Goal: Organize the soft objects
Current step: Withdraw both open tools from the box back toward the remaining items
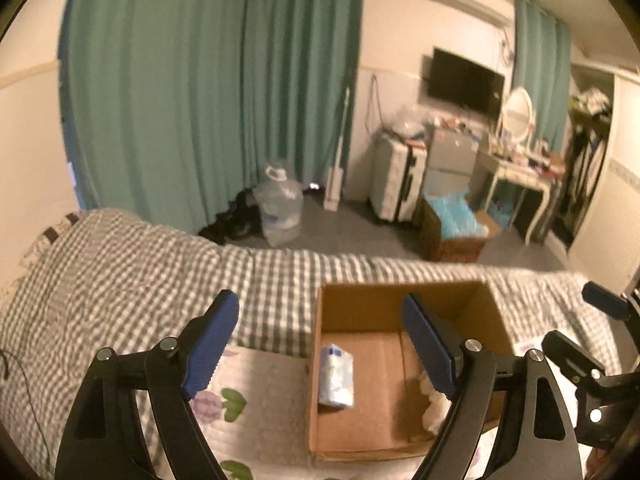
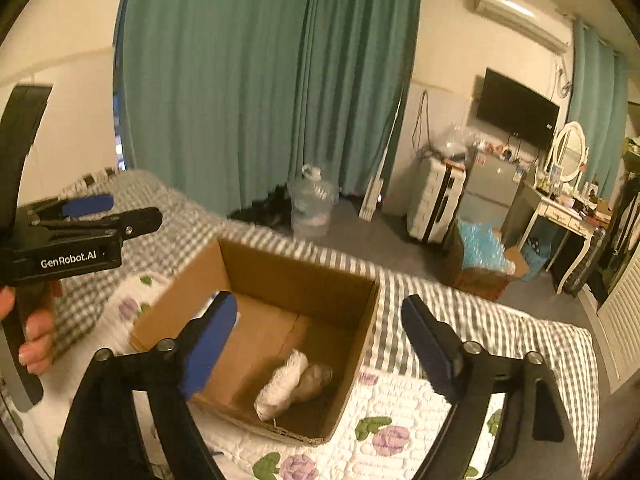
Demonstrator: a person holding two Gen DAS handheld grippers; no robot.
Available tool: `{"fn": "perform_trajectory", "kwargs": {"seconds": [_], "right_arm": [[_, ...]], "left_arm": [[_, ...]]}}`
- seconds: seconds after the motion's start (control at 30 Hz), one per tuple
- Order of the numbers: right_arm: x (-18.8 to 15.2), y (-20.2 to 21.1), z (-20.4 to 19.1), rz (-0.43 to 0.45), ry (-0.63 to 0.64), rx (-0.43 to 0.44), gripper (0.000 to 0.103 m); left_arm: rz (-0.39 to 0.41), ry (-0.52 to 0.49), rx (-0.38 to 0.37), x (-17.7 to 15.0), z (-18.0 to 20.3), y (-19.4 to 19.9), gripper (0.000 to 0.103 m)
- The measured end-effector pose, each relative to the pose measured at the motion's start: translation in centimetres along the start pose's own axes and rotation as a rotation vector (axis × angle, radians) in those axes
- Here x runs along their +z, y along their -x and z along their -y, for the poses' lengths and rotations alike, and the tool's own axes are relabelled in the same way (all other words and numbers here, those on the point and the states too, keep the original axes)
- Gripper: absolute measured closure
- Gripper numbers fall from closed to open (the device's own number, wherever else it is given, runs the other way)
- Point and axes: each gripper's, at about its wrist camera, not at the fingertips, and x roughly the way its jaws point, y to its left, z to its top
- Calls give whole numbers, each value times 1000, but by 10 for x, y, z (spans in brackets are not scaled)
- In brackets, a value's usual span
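Observation:
An open cardboard box (image 1: 404, 308) sits on the bed; it also shows in the right wrist view (image 2: 296, 280). A white and blue soft pack (image 1: 337, 374) lies on its floor. A white fluffy roll (image 2: 282, 386) and a tan one (image 2: 316, 380) lie at the box's near right corner; the white one shows partly in the left wrist view (image 1: 436, 412). My left gripper (image 1: 322, 348) is open and empty above the box's left edge. My right gripper (image 2: 320, 344) is open and empty above the box.
The bed has a grey checked blanket (image 1: 120, 264) and a floral quilt (image 2: 400, 412). Beyond it are a water jug (image 1: 280, 204), a suitcase (image 1: 394, 180), a second box of blue material (image 2: 484, 260), a dressing table (image 2: 568, 216) and green curtains (image 1: 208, 80).

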Motion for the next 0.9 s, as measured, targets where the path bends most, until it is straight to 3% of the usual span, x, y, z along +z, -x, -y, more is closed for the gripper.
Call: {"fn": "perform_trajectory", "kwargs": {"seconds": [0.2, 0.37, 0.43, 0.53, 0.9], "right_arm": [[14, 33, -2, 102, 0, -13, 8], [19, 58, -8, 163, 14, -27, 0], [18, 67, -9, 183, 7, -26, 0], [15, 77, -9, 196, -7, -32, 0], [10, 102, -10, 235, 2, -42, 0]], "left_arm": [[79, 21, 47, 7, -6, 29, 18], [100, 37, 65, 7, -11, 46, 18], [121, 58, 73, 5, -16, 55, 17], [163, 55, 85, 0, -19, 66, 7], [215, 41, 74, -12, -26, 93, 7]]}}
